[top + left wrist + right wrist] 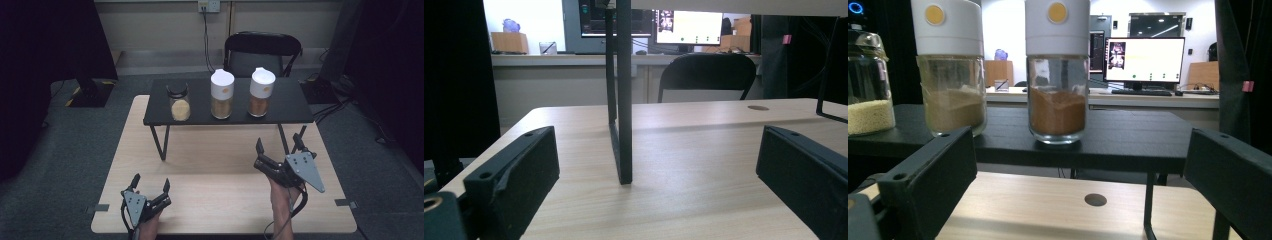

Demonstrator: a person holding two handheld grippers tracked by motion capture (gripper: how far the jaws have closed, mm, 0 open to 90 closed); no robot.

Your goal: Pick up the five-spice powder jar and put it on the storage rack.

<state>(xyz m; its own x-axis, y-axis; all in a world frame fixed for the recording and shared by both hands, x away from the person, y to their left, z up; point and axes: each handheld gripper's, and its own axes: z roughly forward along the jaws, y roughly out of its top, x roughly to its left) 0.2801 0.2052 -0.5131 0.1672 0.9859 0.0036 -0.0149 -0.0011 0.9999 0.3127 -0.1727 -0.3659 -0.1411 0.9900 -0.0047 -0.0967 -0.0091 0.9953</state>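
Open right tool [1073, 185], spice jar [1057, 70] ahead.

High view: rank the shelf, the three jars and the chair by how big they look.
1. Black shelf, clearly the largest.
2. Chair, partly hidden behind the shelf, so its rank is unsure.
3. The two white-capped jars, middle jar and right jar, look alike.
4. Black-lidded jar, the smallest.

White-lidded jar [1057, 75], reddish-brown powder, upright on black shelf [1128, 137], rightmost.
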